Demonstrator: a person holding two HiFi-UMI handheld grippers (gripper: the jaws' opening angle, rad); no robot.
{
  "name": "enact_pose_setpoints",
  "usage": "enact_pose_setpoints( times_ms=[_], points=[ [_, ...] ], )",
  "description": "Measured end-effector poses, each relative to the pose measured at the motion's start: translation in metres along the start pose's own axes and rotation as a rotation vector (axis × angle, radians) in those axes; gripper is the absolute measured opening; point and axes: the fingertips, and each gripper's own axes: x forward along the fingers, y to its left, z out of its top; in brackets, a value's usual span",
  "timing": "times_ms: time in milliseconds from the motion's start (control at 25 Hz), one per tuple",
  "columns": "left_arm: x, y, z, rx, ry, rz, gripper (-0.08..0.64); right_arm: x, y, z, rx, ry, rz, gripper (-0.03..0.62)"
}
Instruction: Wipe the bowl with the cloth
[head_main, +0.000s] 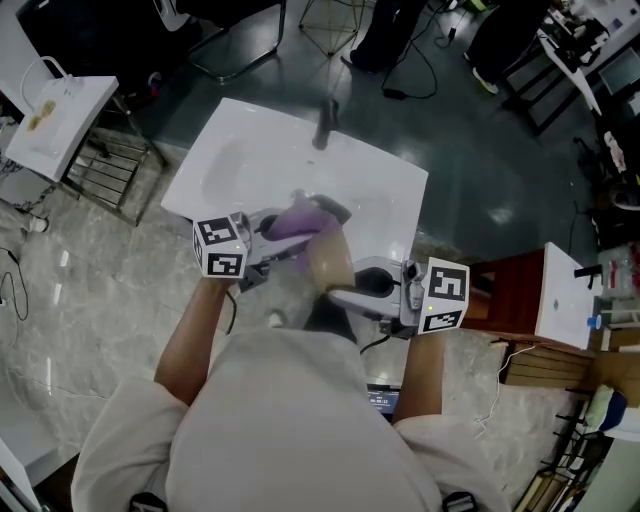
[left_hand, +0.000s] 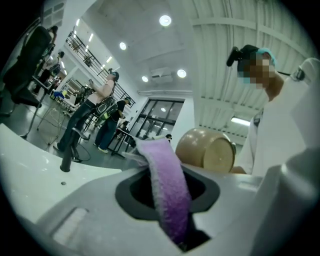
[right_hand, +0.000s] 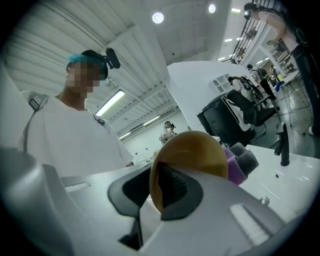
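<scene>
Because your right gripper (right_hand: 162, 192) is clamped on the rim of the smooth, tan round bowl (right_hand: 195, 155), holding it on edge above the white table (head_main: 250, 150), your left gripper (head_main: 283, 240), pinching the fluffy purple cloth (left_hand: 167, 190), can reach its side.

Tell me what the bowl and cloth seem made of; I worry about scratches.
The bowl looks like wood or bamboo, possibly plastic: even tan, smooth, soft sheen, no clear grain. The cloth looks like microfibre or terry: purple, fuzzy nap.
</scene>
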Motion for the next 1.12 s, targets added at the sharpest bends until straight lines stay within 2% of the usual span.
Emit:
enact_pose_setpoints(
  times_ms=[80,200,320,520,720,920,1120],
  points=[
    [0.002,-0.001,-0.005,-0.028,-0.030,0.011,0.091,0.000,-0.003,0.004,-0.015,-0.011,-0.021,0.023],
    [0.004,-0.002,-0.011,-0.115,-0.108,0.024,0.091,-0.002,-0.007,0.006,-0.026,-0.019,-0.055,0.018],
    [0.007,-0.009,-0.012,-0.175,-0.163,0.008,0.091,-0.004,-0.012,0.019,-0.011,-0.090,-0.080,0.018],
    [0.007,-0.022,-0.012,-0.222,-0.231,-0.001,0.091,-0.007,-0.025,0.036,0.039,-0.199,-0.145,0.020],
    [0.006,-0.032,-0.009,-0.192,-0.229,-0.020,0.091,-0.012,-0.038,0.047,0.080,-0.296,-0.231,0.020],
    [0.010,-0.046,-0.001,-0.149,-0.226,-0.063,0.091,-0.027,-0.062,0.052,0.147,-0.379,-0.366,0.015],
    [0.012,-0.062,0.005,-0.073,-0.197,-0.120,0.091,-0.032,-0.075,0.044,0.172,-0.361,-0.444,0.014]
  ],
)
